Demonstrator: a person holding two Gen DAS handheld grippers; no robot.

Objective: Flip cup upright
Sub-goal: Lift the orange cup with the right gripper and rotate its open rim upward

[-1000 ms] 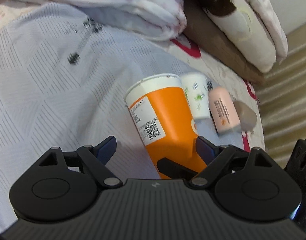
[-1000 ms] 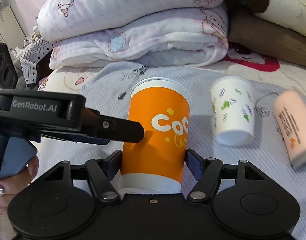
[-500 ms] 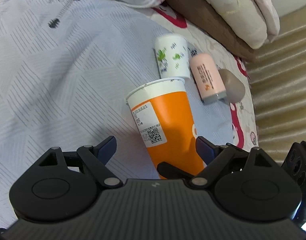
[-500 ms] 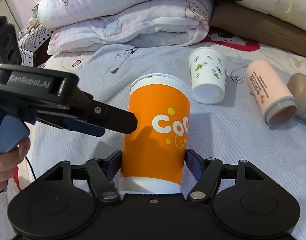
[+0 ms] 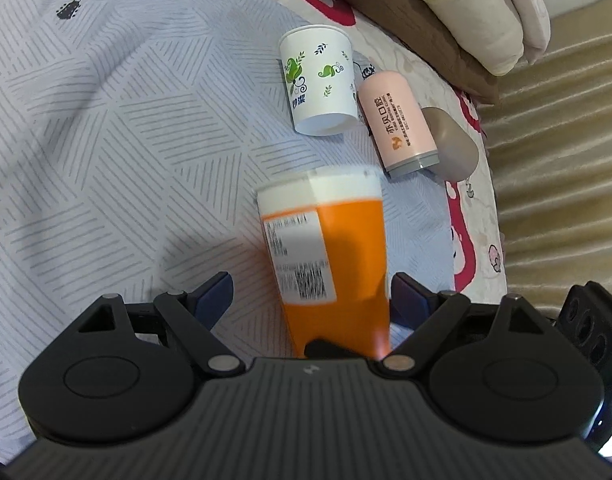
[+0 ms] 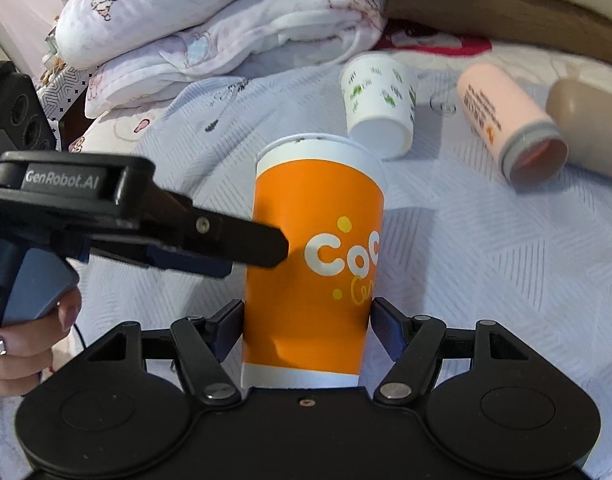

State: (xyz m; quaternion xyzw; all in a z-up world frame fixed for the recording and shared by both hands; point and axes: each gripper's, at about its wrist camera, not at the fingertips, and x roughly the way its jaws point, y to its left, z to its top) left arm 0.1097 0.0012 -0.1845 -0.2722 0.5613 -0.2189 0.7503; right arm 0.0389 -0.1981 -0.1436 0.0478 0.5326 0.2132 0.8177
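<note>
An orange paper cup (image 6: 314, 276) with white lettering stands between the fingers of my right gripper (image 6: 308, 322), which is shut on its lower body. The cup's open rim points away from the camera. In the left wrist view the same orange cup (image 5: 326, 256) sits between the wide-apart fingers of my left gripper (image 5: 310, 300), nearer the right finger; the left finger is clear of it. The left gripper also shows in the right wrist view (image 6: 233, 248), its tip against the cup's left side.
A white cup with green leaves (image 5: 318, 84), a pink bottle (image 5: 398, 120) and a beige object (image 5: 450, 140) lie on the striped bedsheet (image 5: 105, 128) beyond. Folded blankets (image 6: 225, 28) and pillows are stacked at the back. A curtain (image 5: 566, 160) hangs at the right.
Both grippers and the orange cup have risen and tipped, so the bed items now sit lower and nearer in view. The right grip is unchanged; the left stays open.
</note>
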